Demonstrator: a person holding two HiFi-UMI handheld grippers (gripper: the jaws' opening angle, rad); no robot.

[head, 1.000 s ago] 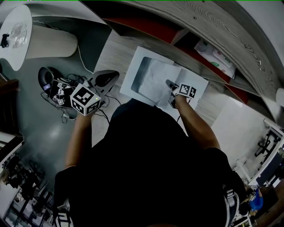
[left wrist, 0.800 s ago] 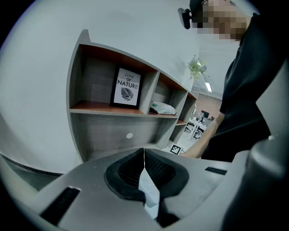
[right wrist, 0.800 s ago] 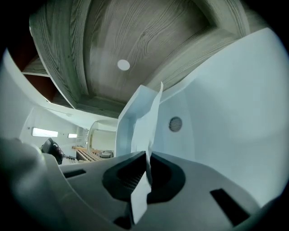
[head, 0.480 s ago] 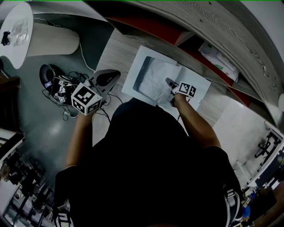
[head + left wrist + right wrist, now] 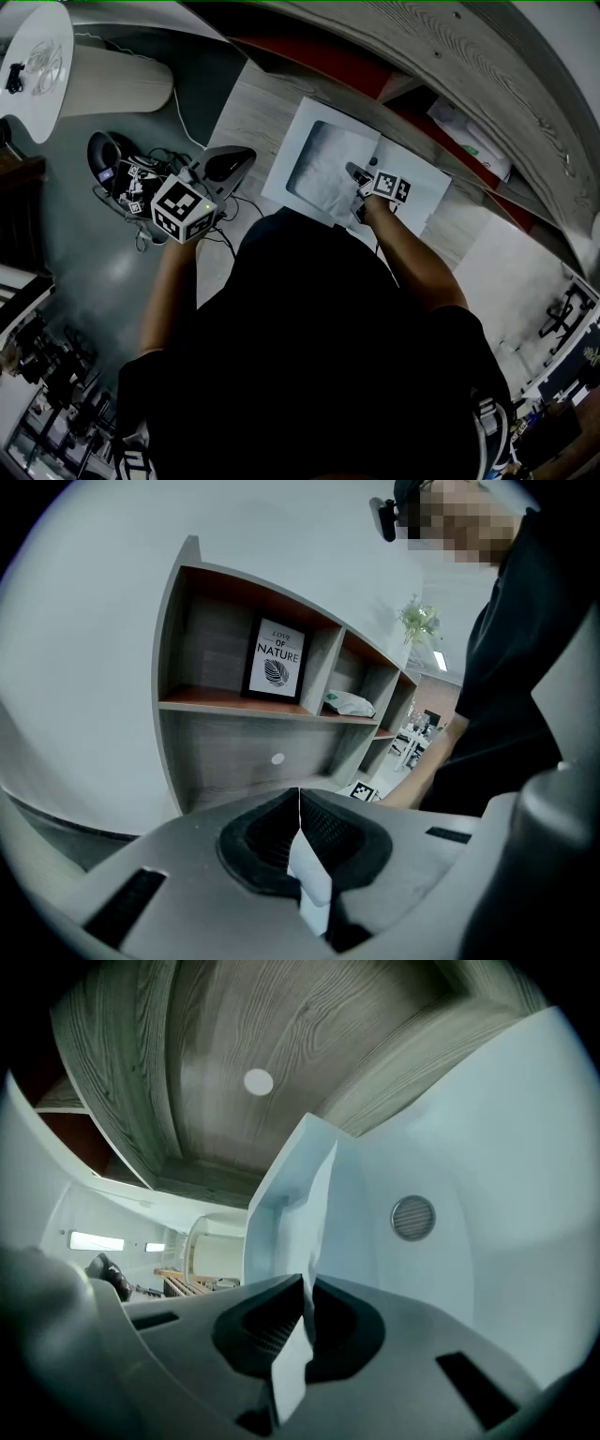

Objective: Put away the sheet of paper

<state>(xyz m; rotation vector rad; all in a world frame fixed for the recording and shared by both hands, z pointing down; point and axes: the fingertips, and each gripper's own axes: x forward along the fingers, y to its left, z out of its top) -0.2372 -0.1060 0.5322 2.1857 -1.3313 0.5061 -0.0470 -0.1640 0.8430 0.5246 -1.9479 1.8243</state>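
My right gripper (image 5: 307,1288) is clenched on the white sheet of paper (image 5: 305,1204). The sheet stands up, bent, from between the jaws in the middle of the right gripper view. Just behind it is a flat white rectangular box (image 5: 469,1194) with a small round grille.

In the head view this gripper (image 5: 354,172) is over the same box (image 5: 291,178), in the upper middle of the frame. The box lies on a pale wooden shelf board (image 5: 253,112).

My left gripper (image 5: 234,161) is at the left of the frame, well apart from the box. Its jaws are pressed together (image 5: 300,803) and point at a grey shelf unit with a framed leaf picture (image 5: 277,658).
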